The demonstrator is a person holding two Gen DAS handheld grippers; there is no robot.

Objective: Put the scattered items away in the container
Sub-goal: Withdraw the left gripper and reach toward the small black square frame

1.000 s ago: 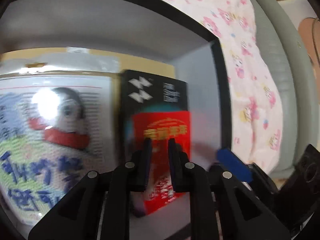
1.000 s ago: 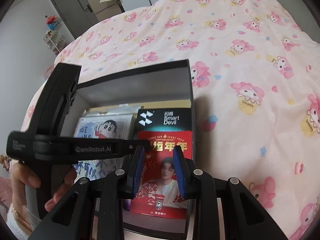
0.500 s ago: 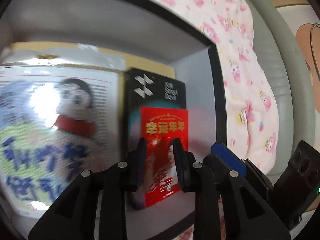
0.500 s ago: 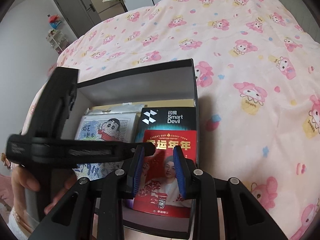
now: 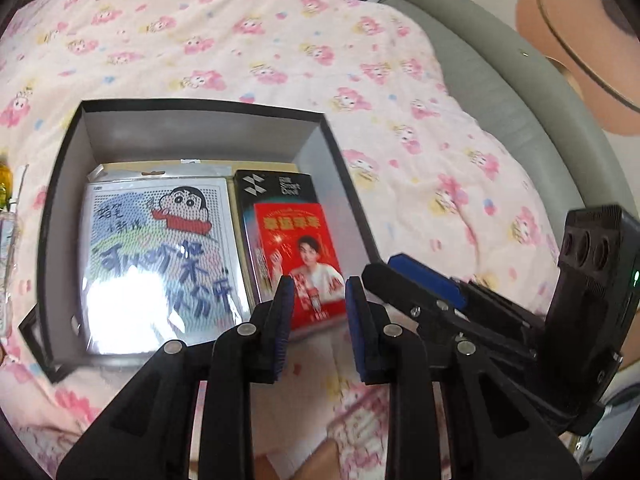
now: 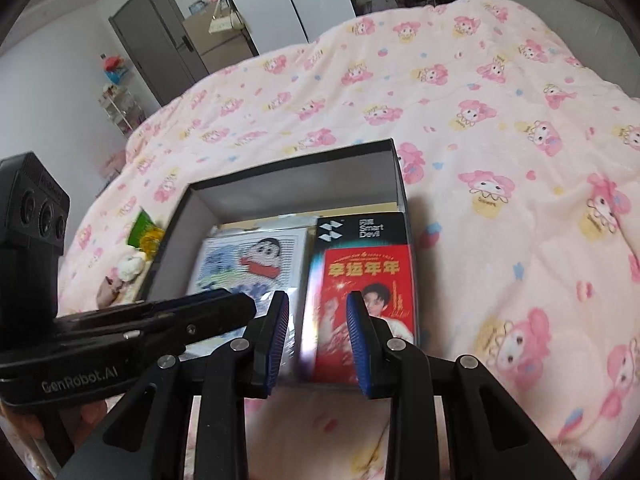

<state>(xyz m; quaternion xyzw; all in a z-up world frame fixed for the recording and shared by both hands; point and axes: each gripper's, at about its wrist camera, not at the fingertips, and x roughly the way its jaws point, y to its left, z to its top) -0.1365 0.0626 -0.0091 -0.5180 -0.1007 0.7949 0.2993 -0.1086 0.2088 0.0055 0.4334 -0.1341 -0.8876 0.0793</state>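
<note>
container (image 5: 60, 208), the dark open box, sits on your pink cartoon-print blanket (image 5: 280, 48). inside it a cartoon picture pack (image 5: 160, 256) lies flat on the left; a black smart devil box (image 5: 276, 188) lies on the right, with a red card (image 5: 300, 256) resting on top of it. your left gripper (image 5: 316, 300) hovers above the box's near edge, its jaws just eased a little apart and gripping nothing. your right gripper (image 6: 318, 320) hangs just beside it, jaws slightly parted and bare too. outside the box's left wall, a green-and-yellow packet (image 6: 146, 234) and a small plush (image 6: 130, 266) lie on the blanket.
</note>
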